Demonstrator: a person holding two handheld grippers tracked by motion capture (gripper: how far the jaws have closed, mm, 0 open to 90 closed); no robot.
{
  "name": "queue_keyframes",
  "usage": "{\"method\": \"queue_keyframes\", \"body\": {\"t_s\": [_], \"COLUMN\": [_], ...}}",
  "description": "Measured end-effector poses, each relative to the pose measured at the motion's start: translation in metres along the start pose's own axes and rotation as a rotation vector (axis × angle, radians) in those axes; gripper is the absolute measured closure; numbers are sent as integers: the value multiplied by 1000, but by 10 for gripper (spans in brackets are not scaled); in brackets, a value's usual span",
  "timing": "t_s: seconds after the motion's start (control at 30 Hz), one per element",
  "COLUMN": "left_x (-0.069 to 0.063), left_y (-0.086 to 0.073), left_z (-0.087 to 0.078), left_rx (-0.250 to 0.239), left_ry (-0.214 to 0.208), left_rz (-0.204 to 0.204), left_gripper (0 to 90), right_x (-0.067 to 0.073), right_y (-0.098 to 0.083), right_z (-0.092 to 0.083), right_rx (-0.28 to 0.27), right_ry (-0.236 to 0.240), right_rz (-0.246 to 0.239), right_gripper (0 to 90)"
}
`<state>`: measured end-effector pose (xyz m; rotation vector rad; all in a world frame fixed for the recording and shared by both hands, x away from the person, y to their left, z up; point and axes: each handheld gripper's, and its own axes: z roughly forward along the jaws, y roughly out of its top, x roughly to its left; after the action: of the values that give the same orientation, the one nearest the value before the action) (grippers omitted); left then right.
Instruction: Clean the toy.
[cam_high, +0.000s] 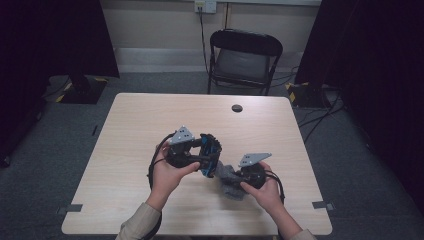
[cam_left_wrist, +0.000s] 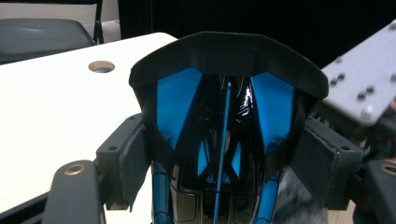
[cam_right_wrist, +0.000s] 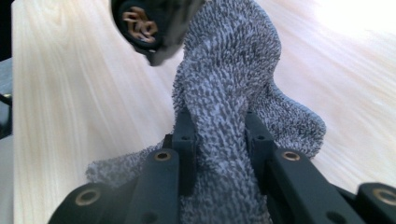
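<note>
Nearest our edge of the surface (cam_high: 125, 210), we have the right claw (cam_right_wrist: 217, 135) pinched tight on a fold of the grey, nubbly knitted cloth (cam_right_wrist: 233, 84). Its black jaws press the fabric from both sides while the rest of the cloth slumps onto the pale wood towards the near right corner.

A little farther in, near the middle of the surface, we hold the glossy black-and-blue ribbed helmet-shaped object (cam_left_wrist: 224, 121) in the left claw (cam_left_wrist: 224, 154). The jaws stand wide, and the padded faces bear on its two flanks, so we judge it gripped rather than loose.

The relation that counts: the cloth rises from the right claw towards the left one, its long run pointing at the object's underside, where a grey tuft shows just beside the lower flank. We judge the right hand the nearer one to bring cloth against shell. The object's long axis runs away from the left claw, towards the far edge.
</note>
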<state>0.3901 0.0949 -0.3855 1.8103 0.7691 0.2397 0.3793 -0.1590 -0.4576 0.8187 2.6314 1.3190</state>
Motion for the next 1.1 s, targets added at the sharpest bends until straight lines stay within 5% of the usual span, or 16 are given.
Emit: {"method": "queue_keyframes", "body": {"t_s": [0.3,0.47,1.1], "left_x": [2,5,38], "left_y": [-5,-8,-25], "left_z": [5,8,-26], "left_rx": [20,36,61], "left_ry": [8,17,105], "left_rz": [-2,-8,-40], "left_gripper": [255,255,254], "right_x": [-19,-23,-55], "right_y": [19,29,-9], "right_z": [-43,-51,-60], "right_rx": [-79,-79,-51], "right_ry": [-72,-92,-180], "right_rz": [11,-2,83], "right_gripper": [722,720,718]}}
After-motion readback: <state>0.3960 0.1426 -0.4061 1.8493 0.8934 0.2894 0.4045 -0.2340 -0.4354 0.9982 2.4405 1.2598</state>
